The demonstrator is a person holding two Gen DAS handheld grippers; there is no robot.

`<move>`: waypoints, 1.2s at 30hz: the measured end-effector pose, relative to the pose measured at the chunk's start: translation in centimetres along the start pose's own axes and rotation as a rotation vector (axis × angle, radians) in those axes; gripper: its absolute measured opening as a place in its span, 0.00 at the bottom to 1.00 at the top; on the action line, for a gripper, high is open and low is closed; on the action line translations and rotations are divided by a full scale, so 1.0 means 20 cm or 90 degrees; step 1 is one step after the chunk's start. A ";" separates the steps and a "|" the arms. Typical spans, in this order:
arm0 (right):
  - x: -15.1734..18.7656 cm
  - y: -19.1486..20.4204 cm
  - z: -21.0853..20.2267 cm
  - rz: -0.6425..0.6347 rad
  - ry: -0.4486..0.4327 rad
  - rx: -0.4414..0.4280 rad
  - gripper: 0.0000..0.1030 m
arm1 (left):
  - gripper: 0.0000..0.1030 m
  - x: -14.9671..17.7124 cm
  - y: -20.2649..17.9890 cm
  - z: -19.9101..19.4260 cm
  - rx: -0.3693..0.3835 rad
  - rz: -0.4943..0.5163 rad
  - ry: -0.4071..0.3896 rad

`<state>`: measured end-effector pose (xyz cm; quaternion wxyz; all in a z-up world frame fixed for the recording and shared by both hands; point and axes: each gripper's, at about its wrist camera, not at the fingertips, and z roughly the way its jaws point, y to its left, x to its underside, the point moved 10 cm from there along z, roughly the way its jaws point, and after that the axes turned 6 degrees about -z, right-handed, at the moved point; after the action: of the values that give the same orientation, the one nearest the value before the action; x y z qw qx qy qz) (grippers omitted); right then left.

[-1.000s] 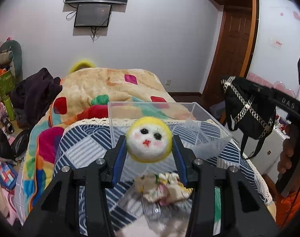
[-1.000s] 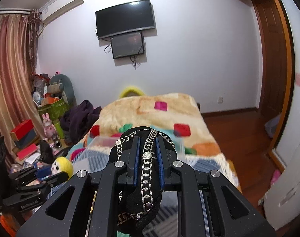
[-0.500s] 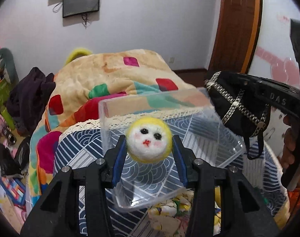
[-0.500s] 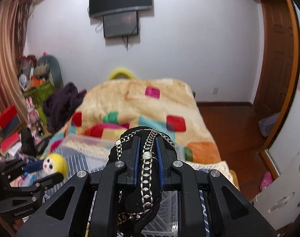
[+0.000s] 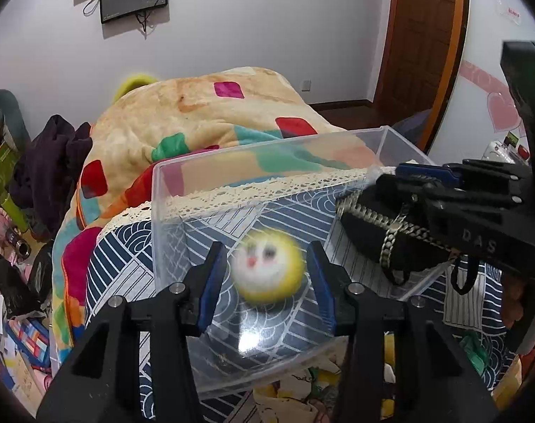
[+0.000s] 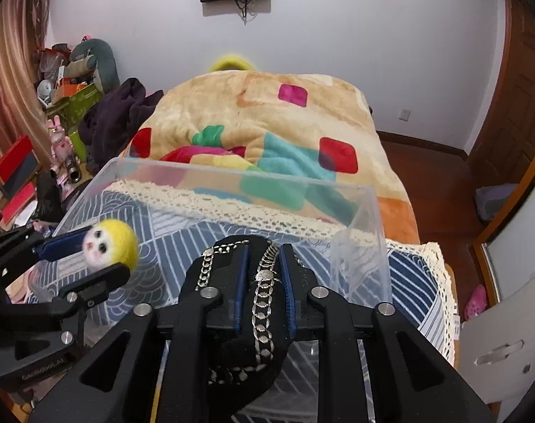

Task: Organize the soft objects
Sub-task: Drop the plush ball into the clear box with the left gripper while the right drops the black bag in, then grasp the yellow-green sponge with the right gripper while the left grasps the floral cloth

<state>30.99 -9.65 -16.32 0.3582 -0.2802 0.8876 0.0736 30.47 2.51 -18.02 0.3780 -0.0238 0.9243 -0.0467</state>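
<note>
Left gripper (image 5: 267,278) has its jaws spread, and the yellow-haired felt doll head (image 5: 269,269) drops blurred between them over the clear plastic bin (image 5: 168,218). Right gripper (image 6: 263,282) clenches the black chain-trimmed pouch (image 6: 248,345) above the bin at lower centre, not yet released. Floral fabric pieces (image 5: 292,394) wait below the bin; nothing blocks its mouth
</note>
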 end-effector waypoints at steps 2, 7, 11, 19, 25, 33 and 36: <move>0.00 0.00 -0.02 0.000 -0.004 -0.004 0.29 | 0.60 0.00 0.00 -0.02 0.003 -0.004 -0.007; -0.01 0.03 -0.11 -0.015 -0.034 0.000 0.42 | 0.67 -0.03 -0.01 -0.13 0.014 -0.002 -0.036; -0.01 0.06 -0.21 -0.023 -0.066 -0.005 0.50 | 0.81 -0.02 -0.02 -0.24 0.012 0.000 -0.064; 0.01 0.15 -0.45 -0.026 -0.153 -0.022 0.70 | 0.90 0.08 -0.03 -0.42 0.020 0.002 -0.093; 0.08 0.22 -0.46 -0.034 -0.159 -0.031 0.71 | 0.90 0.21 -0.05 -0.45 0.039 0.002 -0.073; 0.21 0.29 -0.39 -0.022 -0.125 -0.057 0.71 | 0.90 0.39 -0.04 -0.40 0.032 0.009 -0.038; 0.25 0.31 -0.36 -0.013 -0.112 -0.074 0.71 | 0.90 0.44 -0.02 -0.37 0.019 0.005 -0.038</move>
<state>20.43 -9.15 -14.95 0.4188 -0.3018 0.8439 0.1461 19.03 1.94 -18.78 0.4059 -0.0160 0.9119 -0.0587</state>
